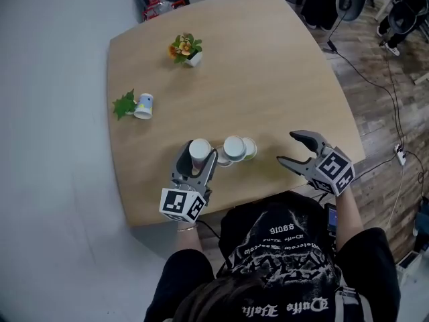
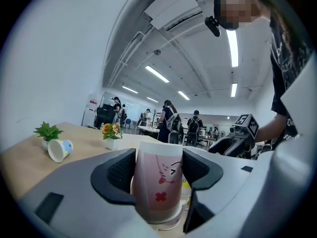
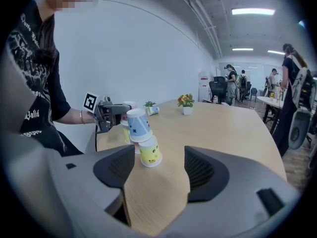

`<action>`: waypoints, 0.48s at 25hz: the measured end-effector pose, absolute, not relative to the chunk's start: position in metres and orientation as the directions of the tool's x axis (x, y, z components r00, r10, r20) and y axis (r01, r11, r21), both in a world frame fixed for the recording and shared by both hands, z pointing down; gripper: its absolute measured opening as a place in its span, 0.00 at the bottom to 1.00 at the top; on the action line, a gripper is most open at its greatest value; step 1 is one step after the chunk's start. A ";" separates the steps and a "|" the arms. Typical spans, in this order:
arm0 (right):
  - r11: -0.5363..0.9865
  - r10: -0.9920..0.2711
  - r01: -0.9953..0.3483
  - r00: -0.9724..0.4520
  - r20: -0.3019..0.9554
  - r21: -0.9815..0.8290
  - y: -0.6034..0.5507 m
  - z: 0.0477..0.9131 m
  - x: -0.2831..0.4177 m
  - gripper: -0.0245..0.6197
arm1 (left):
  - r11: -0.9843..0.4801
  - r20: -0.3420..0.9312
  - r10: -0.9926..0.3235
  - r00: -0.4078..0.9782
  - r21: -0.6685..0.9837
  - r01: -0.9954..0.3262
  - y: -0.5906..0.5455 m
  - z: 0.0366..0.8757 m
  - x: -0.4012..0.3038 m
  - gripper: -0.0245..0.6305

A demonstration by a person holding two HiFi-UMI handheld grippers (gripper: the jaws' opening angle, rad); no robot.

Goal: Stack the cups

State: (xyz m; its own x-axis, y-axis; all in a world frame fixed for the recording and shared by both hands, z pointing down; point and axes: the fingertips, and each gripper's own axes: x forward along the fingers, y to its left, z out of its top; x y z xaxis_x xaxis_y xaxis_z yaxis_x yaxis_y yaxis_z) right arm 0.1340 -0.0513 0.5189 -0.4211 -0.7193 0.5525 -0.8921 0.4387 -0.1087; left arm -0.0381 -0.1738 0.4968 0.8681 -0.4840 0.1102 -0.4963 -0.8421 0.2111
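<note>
Left claw grasps the pink-printed white paper cup; right claw hangs released, empty. Centre it squarely over the blue-on-yellow paper cup stack, then lower gently.

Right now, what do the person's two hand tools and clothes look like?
The left gripper and right gripper are grey with two dark-padded jaws and a white cube bearing black square markers. The person wears a black short-sleeved T-shirt with white print and a bracelet on the left wrist.
</note>
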 end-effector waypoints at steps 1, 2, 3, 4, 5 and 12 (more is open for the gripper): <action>0.436 -0.720 -0.894 -0.417 0.554 -0.105 -0.052 0.519 0.135 0.54 | -0.840 0.112 -0.487 0.866 0.212 -0.500 -0.175 0.497 -0.038 0.47; 0.433 -0.721 -0.895 -0.413 0.556 -0.102 -0.053 0.519 0.137 0.54 | -0.840 0.114 -0.486 0.867 0.215 -0.499 -0.176 0.498 -0.036 0.48; 0.430 -0.723 -0.897 -0.409 0.557 -0.100 -0.054 0.520 0.138 0.54 | -0.842 0.116 -0.479 0.870 0.221 -0.492 -0.177 0.499 -0.035 0.48; 0.427 -0.724 -0.899 -0.405 0.558 -0.099 -0.055 0.520 0.139 0.54 | -0.846 0.119 -0.469 0.875 0.223 -0.484 -0.177 0.500 -0.033 0.48; 0.423 -0.726 -0.901 -0.401 0.558 -0.096 -0.055 0.521 0.139 0.54 | -0.852 0.127 -0.460 0.879 0.217 -0.477 -0.176 0.501 -0.032 0.48; 0.407 -0.738 -0.909 -0.382 0.556 -0.084 -0.058 0.523 0.144 0.54 | -0.862 0.156 -0.452 0.878 0.176 -0.475 -0.174 0.505 -0.027 0.48</action>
